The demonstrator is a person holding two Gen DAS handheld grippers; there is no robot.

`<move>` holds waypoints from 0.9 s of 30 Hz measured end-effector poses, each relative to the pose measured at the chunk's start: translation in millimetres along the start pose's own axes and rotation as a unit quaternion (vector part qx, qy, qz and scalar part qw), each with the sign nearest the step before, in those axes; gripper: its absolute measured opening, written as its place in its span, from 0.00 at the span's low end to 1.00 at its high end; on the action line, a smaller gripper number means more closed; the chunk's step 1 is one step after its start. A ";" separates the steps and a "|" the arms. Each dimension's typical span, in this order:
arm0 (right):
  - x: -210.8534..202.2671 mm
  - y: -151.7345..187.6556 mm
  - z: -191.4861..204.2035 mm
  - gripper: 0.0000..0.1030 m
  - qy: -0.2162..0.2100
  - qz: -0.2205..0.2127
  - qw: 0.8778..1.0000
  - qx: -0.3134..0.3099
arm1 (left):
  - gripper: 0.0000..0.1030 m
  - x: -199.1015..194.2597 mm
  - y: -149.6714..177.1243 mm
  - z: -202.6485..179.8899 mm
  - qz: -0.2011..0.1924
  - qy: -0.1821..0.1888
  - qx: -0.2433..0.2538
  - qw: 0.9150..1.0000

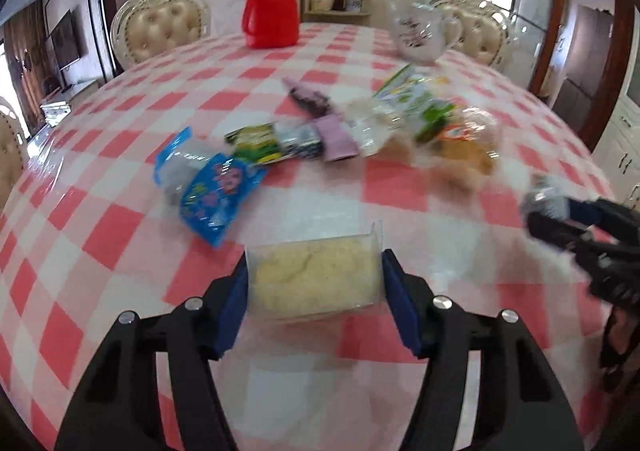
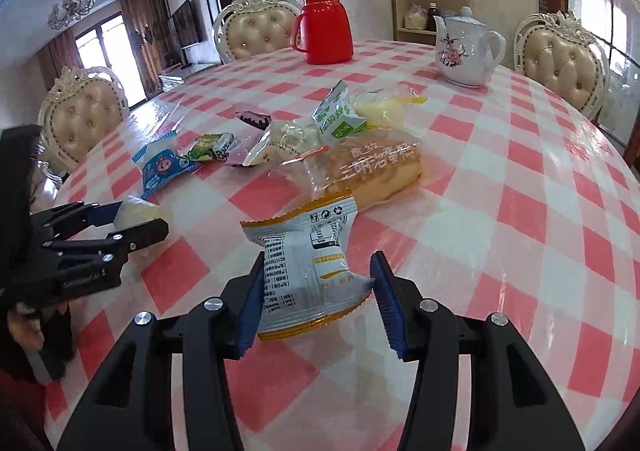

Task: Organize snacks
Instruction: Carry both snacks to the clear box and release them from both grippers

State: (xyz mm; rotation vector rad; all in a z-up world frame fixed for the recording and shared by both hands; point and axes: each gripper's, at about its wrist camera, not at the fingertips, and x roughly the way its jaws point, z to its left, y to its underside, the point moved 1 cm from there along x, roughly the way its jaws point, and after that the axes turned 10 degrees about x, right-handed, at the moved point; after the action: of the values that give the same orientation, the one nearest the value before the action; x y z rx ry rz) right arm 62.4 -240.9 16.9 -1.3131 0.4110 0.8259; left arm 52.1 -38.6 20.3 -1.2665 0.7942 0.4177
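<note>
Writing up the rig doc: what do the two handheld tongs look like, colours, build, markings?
Both tongs match: the left tongs and right tongs have matte black angular fingers with cut-out slots, silver round bolt heads at the pivots and blue ribbed pads on the inner faces. In the right wrist view, the left body carries small white lettering, too small to read. No cables or sleeves are visible.

Round tabletop (image 2: 520,171) w/ red-white check cloth under clear cover. Far side: red flask (image 2: 326,25), white flowered teapot (image 2: 466,49), apart. Mid: loose cluster of snack packs, incl. blue pack (image 2: 162,167), green-white pack (image 2: 338,115), wrapped sandwich cake (image 2: 372,171).
</note>
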 end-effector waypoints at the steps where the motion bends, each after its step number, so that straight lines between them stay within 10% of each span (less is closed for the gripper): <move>1: -0.5 2.0 3.1 0.48 0.002 -0.001 1.000 -0.001 | 0.61 -1.1 -1.1 -3.2 -0.004 0.003 -0.001 1.000; 27: -23.5 48.8 81.7 0.49 0.087 -0.036 0.995 -0.042 | 0.61 -68.3 51.2 11.6 -0.068 -0.042 -0.104 0.991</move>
State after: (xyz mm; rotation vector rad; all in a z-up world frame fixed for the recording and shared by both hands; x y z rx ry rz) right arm -3.4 -168.3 19.4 -1.4759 0.4683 0.6770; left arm -25.2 -3.8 36.1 -1.4770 0.5997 0.4497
